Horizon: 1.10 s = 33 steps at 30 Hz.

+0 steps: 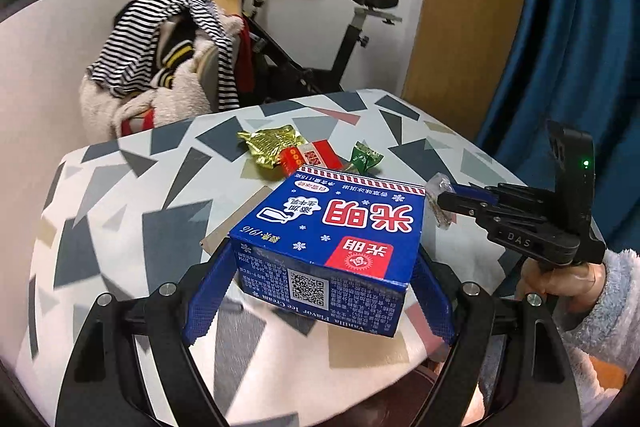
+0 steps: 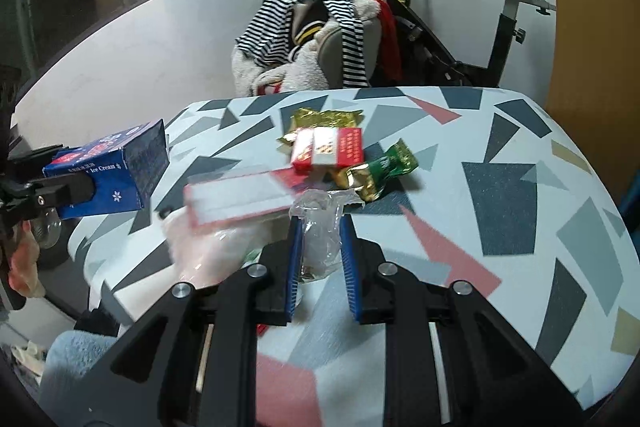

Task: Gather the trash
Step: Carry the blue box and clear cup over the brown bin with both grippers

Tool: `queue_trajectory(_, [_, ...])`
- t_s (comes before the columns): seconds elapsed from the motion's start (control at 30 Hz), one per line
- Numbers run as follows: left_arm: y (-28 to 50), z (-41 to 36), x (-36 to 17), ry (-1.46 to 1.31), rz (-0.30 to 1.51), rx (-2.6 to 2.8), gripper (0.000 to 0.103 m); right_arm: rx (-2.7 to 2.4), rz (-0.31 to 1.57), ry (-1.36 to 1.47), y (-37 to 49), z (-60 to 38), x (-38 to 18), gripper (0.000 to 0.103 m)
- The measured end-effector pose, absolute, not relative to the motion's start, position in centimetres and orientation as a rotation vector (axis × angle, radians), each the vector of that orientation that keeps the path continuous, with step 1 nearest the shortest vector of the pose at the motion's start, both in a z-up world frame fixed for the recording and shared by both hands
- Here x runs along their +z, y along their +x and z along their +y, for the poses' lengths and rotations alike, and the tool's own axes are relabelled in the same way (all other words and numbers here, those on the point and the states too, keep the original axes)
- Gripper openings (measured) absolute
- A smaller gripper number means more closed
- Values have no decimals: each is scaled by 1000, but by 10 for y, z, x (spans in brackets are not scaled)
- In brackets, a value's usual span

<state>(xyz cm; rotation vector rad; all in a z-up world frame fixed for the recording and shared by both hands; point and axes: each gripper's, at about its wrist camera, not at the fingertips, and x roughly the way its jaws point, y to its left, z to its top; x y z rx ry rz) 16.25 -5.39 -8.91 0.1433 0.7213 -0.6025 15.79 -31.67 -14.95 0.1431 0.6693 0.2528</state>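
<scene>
left gripper (image 1: 320,291) jaws wide, clamped on blue carton (image 1: 332,231), lifted off table (image 1: 120,187). right gripper (image 2: 320,247) jaws narrow, pinching clear wrapper (image 2: 320,227). gold wrapper (image 1: 268,147) beyond both jaws.

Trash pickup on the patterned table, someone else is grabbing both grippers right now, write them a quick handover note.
Left gripper: jaws wide, clamped on the blue ice cream box, lifted off the table.
Right gripper: shut on a clear plastic wrapper, also lifted.
Still on the table: gold foil wrapper, red and white packet, green candy wrapper, and a flat red-edged white wrapper near the front edge.
Done: two pieces picked up. No bin is in view.
Left: drop off both held pieces, then collect the four remaining.
</scene>
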Motion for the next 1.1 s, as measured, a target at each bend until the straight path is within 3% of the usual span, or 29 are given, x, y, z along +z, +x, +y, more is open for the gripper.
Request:
queue_trajectory(0.63, [46, -7, -124, 67, 629, -522, 81, 388, 656, 97, 72, -267, -160, 23])
queue_trajectory(1.1, [0, 8, -154, 43, 631, -503, 81, 415, 755, 113, 35, -244, -209, 23])
